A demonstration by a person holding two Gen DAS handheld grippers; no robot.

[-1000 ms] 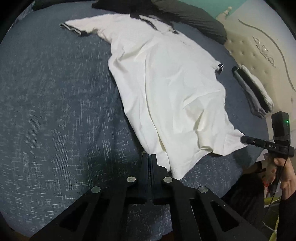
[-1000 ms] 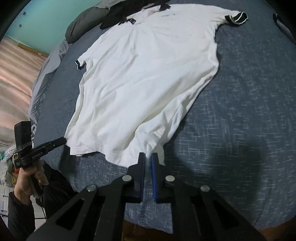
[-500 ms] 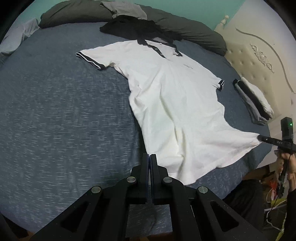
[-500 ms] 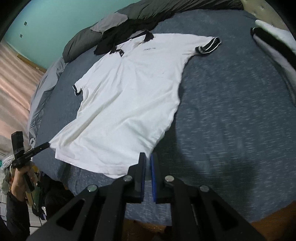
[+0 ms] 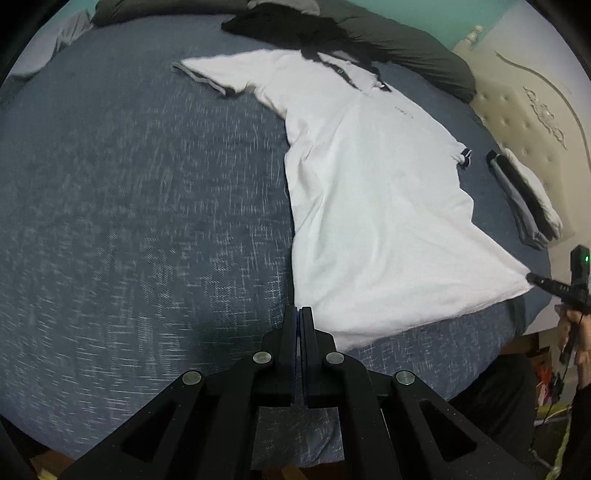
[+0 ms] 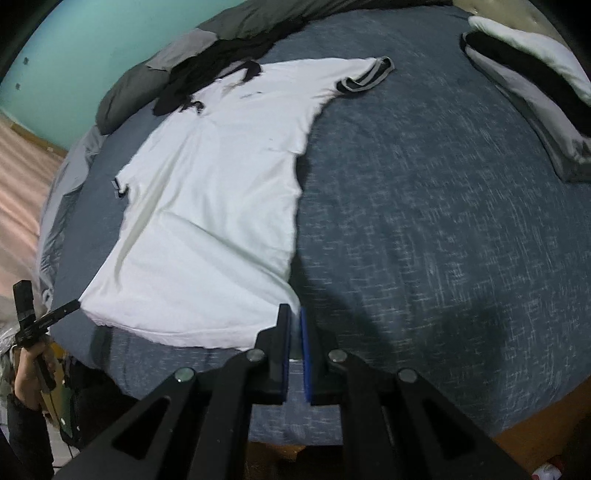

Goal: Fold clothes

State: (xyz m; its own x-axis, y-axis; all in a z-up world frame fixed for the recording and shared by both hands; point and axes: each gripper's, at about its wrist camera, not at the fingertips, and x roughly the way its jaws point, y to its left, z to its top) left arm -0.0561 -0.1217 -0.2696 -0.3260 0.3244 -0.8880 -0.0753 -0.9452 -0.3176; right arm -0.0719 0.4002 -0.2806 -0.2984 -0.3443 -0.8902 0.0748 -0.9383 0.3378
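Note:
A white polo shirt (image 5: 369, 221) with dark collar and sleeve trim lies spread front-up on the blue bed cover (image 5: 129, 221), collar toward the pillows. My left gripper (image 5: 299, 314) is shut on one bottom hem corner. In the right wrist view the same shirt (image 6: 207, 221) stretches away from my right gripper (image 6: 293, 317), shut on the other hem corner. Each gripper also shows in the other view, pinching its corner: the right gripper (image 5: 532, 278) at the far right, the left gripper (image 6: 74, 305) at the far left. The hem is taut between them.
A folded stack of clothes (image 5: 524, 199) lies near the cream headboard (image 5: 535, 122), and shows again as the folded stack (image 6: 535, 92). Dark grey pillows (image 5: 388, 40) and a black garment (image 5: 280, 26) sit at the bed's far side. The bed's near edge runs just below both grippers.
Both grippers drew back with the hem corners. The shirt went from crumpled to stretched flat and slid toward the near edge of the bed.

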